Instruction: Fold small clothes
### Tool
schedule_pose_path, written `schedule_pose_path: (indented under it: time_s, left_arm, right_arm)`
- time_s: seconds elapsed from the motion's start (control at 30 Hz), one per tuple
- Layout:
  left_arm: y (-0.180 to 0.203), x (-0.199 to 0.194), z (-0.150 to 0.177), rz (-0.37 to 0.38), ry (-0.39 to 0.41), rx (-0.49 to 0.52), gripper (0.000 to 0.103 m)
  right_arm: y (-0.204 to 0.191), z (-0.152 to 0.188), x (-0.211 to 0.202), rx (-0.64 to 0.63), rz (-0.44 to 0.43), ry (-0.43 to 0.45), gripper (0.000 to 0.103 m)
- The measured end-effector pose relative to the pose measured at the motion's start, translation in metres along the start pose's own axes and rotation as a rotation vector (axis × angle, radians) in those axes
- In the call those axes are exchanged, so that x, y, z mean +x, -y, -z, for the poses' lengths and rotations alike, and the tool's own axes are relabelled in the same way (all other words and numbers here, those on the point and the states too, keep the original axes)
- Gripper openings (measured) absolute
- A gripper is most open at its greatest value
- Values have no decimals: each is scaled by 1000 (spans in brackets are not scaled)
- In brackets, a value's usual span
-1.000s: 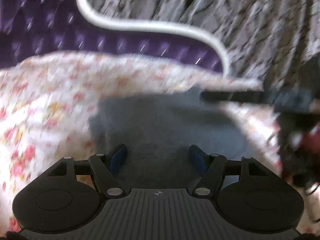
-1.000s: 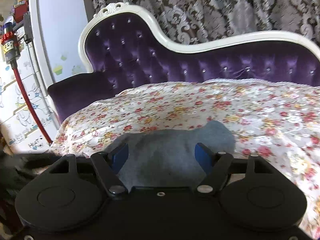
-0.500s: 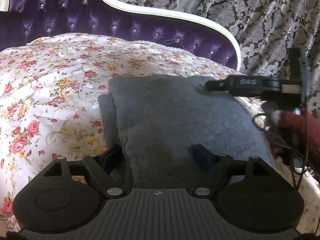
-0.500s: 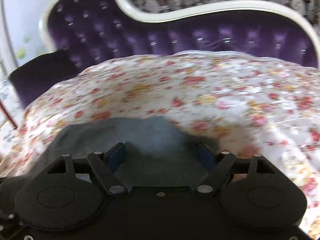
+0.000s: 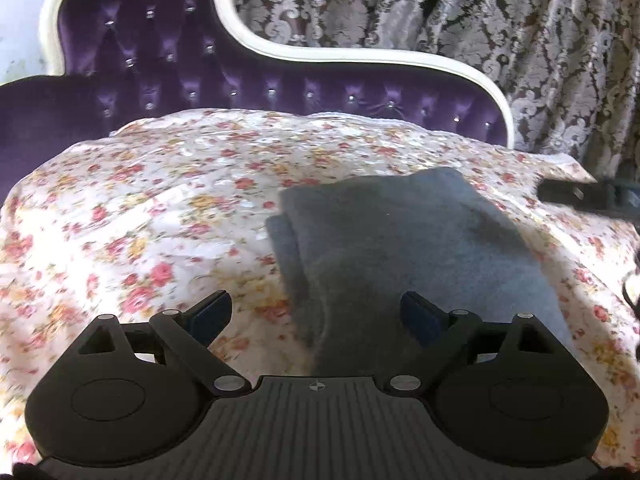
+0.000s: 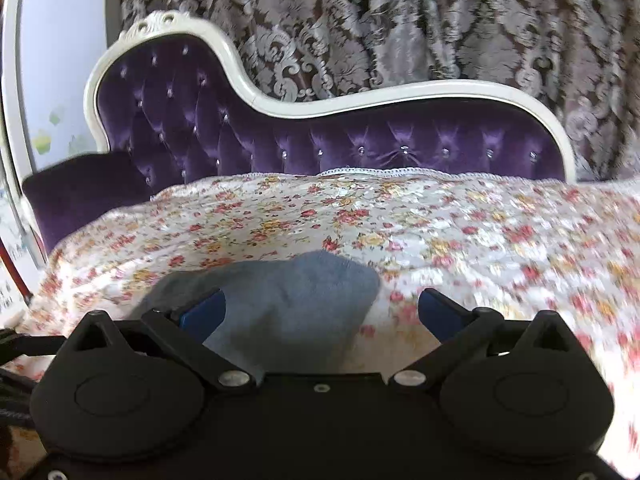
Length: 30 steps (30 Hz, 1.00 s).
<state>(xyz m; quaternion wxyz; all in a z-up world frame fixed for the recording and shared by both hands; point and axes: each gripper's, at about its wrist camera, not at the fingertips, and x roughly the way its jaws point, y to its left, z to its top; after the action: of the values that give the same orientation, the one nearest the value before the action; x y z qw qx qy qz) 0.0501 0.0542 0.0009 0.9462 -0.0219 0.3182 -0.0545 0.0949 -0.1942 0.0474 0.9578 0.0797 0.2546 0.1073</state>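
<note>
Left claw (image 5: 316,312): jaws spread wide and opening further; blue pads clear of the cloth, nothing gripped.
Right claw (image 6: 320,312): jaws spread wide and opening further; left blue pad (image 6: 202,314) over the cloth's edge, right pad over bare bedspread; nothing gripped.
Grey garment (image 5: 404,248): folded, lies flat on the floral bedspread, right of centre in the left wrist view; a second layer shows along its left edge; near end runs under the left claw's frame.
Grey garment, right wrist view (image 6: 288,304): near and left of centre, far corner rounded, partly hidden behind the claw body.
Floral bedspread (image 5: 152,216): white with red and yellow flowers, covers the seat, lace trim along the far edge.
Purple chaise (image 6: 320,136): tufted back with small studs, white curved frame, rises higher at the left.
Patterned curtain (image 6: 400,20): grey damask, hangs behind the chaise.
Black object (image 5: 580,196): at the far right edge of the left wrist view, blurred, just beside the garment's far corner; not identifiable.
</note>
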Motion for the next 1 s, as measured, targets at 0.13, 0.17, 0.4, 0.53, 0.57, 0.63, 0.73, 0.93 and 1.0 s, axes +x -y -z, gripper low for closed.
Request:
schedule_pose_path:
  time_s: [0.13,0.17,0.4,0.53,0.57,0.63,0.73,0.93,1.0]
  left_arm:
    - [1,-15,-2,-18,-3,-18,92]
    - [3,-18,-2,-31,-7,-15,92]
    - [23,-35,1,-134,-56,21,92]
    - [32,-47,4,-163,-47,35,92]
    - [35,-50,5,-177,-44,38,92]
    - [38,-55,6,-202,-43,45,92]
    - [45,-64,6,-218,-39,65,92]
    - [52,-79,8,-185,-9,72,92]
    - [54,-83,8,-177,-2,67,92]
  right_arm:
    - [-9,14,-21,58,-6,-26,103]
    - [-12,17,-25,61,-5,-34,103]
    - [-33,36,-52,99,-48,-67,103]
    - [-47,41,-68,62,-39,-64,103]
    - [-49,41,-72,56,-38,-64,103]
    - [-53,42,-80,51,-34,-53,103]
    - [-57,45,-93,53,-13,-39,103]
    - [-63,45,-113,45,10,-15,102]
    - [-65,45,-118,50,17,-14,102]
